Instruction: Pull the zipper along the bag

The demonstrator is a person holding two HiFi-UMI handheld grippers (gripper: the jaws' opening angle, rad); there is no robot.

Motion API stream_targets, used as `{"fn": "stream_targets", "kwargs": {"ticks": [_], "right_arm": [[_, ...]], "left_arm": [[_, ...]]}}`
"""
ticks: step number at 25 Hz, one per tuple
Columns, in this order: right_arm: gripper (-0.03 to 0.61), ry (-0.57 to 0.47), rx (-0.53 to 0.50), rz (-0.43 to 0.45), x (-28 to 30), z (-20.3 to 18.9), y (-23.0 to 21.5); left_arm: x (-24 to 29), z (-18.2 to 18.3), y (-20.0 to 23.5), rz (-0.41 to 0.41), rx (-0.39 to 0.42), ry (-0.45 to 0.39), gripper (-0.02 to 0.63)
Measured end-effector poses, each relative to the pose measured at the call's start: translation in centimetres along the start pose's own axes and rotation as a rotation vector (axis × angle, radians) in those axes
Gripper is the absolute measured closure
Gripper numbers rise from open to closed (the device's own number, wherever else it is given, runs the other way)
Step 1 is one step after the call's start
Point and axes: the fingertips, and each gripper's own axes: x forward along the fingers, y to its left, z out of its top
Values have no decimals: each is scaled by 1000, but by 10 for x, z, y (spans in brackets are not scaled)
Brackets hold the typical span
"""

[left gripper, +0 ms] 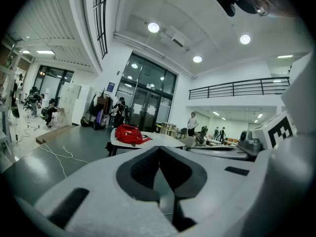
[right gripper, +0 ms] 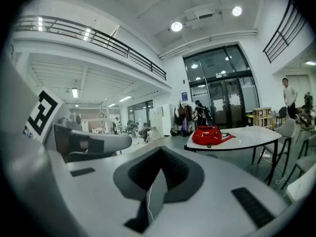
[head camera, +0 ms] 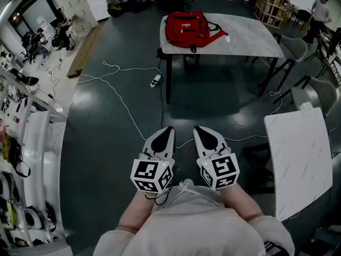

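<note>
A red bag [head camera: 187,29] lies on a white marble table [head camera: 250,39] far ahead across the floor. The left gripper view shows the bag [left gripper: 129,134] small in the distance, and the right gripper view shows it [right gripper: 208,135] on the same table. Both grippers are held close to the person's body, well short of the bag. My left gripper [head camera: 167,129] is shut with nothing between its tips. My right gripper [head camera: 198,128] beside it is also shut and holds nothing.
A second white table [head camera: 300,159] stands at the right, with chairs [head camera: 319,92] near it. White cables [head camera: 120,89] and a power strip [head camera: 155,80] lie on the dark floor between me and the bag's table. Shelving and clutter line the left wall. People stand in the background.
</note>
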Motion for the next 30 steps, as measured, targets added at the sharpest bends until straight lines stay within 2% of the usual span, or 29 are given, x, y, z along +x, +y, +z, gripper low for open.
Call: {"fn": "stream_targets", "kwargs": {"ticks": [7,12,17,25,30], "right_arm": [[552,11,12,-2,1,-6,1],[552,36,120,42,4,-13,4],[552,42,98,6,13,-14,1],[551,86,105,-25,54,-22,2],[551,105,112,-62,102,-18,3]], "left_arm": [[3,-7,0,-9,1,20,594],[5,-9,0,-19,-11,24,594],[7,-10,5,-25,-12,31,594],[22,-10,47,-20,-40,60,594],[46,2,95,-44,-54,67,594]]}}
